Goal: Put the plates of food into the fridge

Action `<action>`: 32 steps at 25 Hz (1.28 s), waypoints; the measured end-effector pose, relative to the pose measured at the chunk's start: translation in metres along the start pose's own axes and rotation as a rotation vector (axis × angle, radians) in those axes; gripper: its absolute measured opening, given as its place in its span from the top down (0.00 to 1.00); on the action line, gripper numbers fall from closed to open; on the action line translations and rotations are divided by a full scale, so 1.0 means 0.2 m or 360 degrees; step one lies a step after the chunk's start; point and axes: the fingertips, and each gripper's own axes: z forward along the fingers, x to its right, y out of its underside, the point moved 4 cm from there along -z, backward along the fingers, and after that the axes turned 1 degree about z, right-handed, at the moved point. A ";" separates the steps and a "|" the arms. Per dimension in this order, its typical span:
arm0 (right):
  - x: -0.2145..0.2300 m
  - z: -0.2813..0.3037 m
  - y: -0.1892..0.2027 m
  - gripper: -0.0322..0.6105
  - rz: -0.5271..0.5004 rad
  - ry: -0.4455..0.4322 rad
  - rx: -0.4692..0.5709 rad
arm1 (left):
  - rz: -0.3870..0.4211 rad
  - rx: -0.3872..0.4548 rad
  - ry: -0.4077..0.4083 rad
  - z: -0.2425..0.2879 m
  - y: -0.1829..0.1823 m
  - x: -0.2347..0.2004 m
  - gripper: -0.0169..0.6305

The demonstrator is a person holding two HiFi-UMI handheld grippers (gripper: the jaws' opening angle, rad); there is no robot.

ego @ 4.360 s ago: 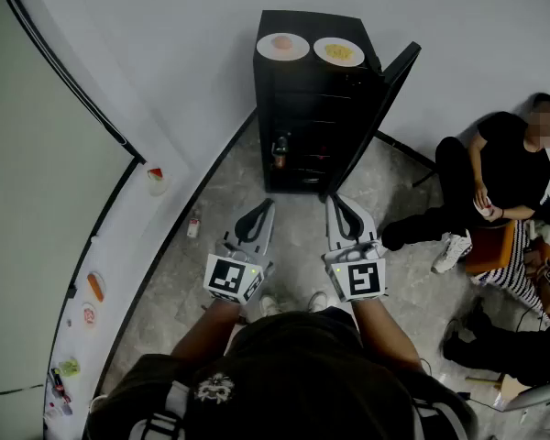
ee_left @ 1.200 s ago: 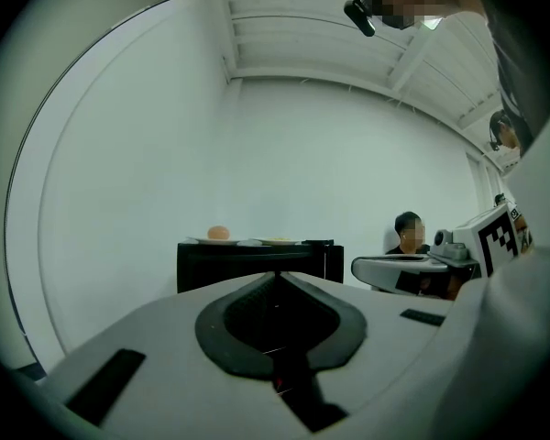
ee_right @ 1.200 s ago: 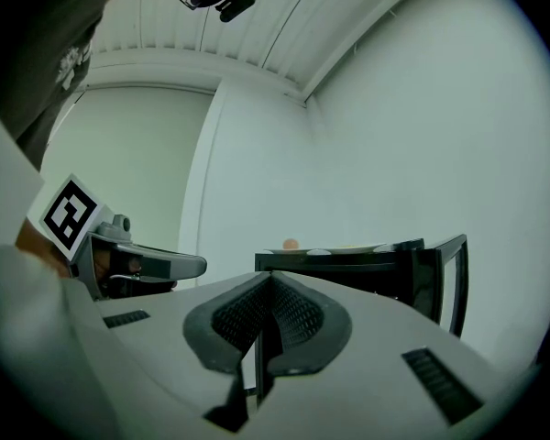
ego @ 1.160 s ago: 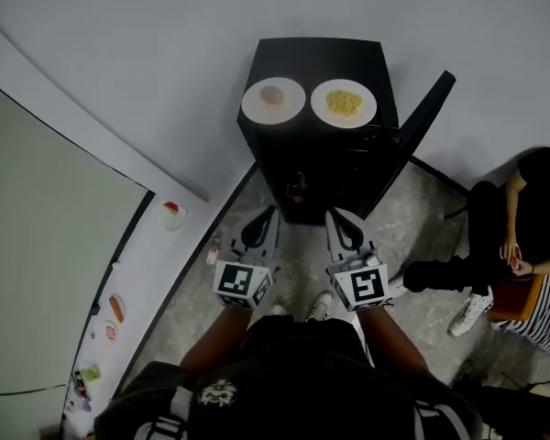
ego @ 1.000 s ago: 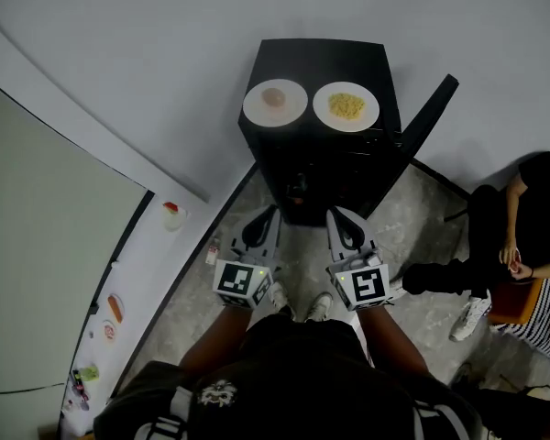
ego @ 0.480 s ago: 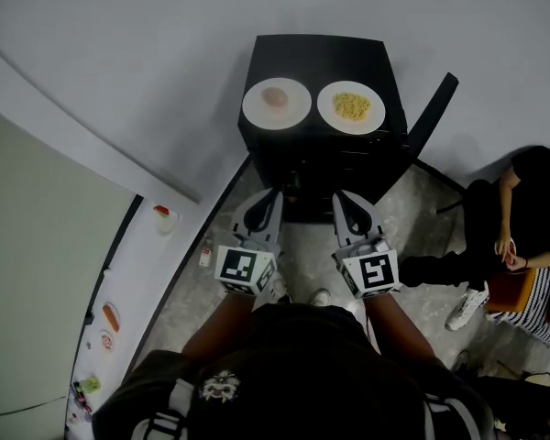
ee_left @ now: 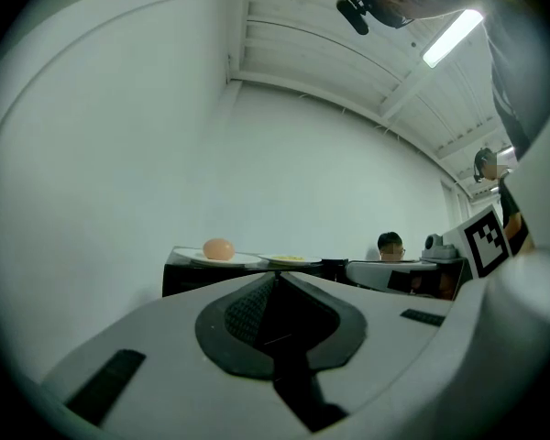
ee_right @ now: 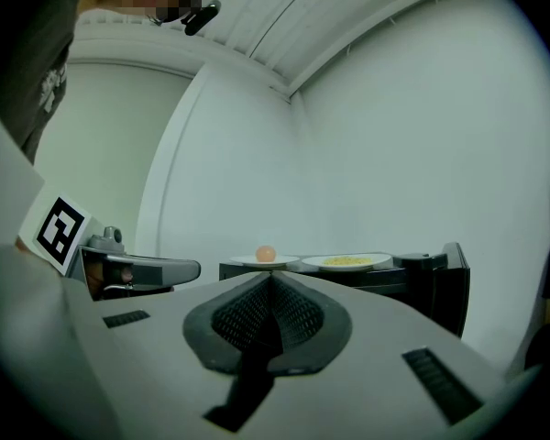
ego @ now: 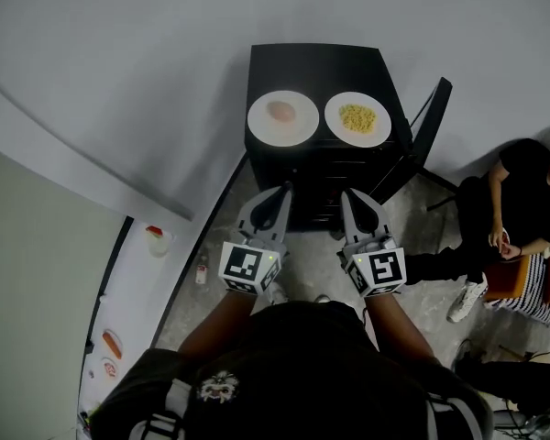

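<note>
Looking steeply down from the head view: a person stands before a low black fridge (ego: 316, 67) set against a white wall (ego: 119, 62). Its door (ego: 429, 122) is swung open at the fridge's right side.

Two white plates sit side by side on the fridge top, both toward its front edge. The left plate (ego: 282, 117), near the front left corner, carries one pale pink rounded piece of food (ego: 280, 111). The right plate (ego: 357, 119), near the front right corner, carries a heap of yellow food (ego: 357, 116). The plates are just beside each other and do not touch.

The left gripper (ego: 283, 189) and the right gripper (ego: 347, 193) are held level and parallel, pointing at the fridge front. In each gripper view the jaws are pressed together with nothing between them. Both plates show beyond the tips, up on the fridge top and apart from the grippers.

At the right edge a seated person (ego: 518, 186) in dark clothes rests on the grey floor (ego: 215, 236). Along the left runs a white ledge (ego: 128, 291) — near its far end stands a small red-topped item (ego: 154, 238)
</note>
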 end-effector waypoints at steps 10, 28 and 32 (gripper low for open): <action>0.07 0.04 -0.01 0.91 0.0123 0.0132 0.0016 | -0.0009 0.0004 0.0102 0.09 -0.01 -0.07 0.93; 0.42 0.14 0.03 0.82 0.1394 -0.0007 0.0096 | -0.0008 -0.0001 -0.0004 0.23 -0.02 0.00 0.93; 0.49 0.18 0.04 0.78 0.1763 -0.0018 0.0149 | -0.0002 -0.0007 -0.0030 0.23 -0.02 0.01 0.93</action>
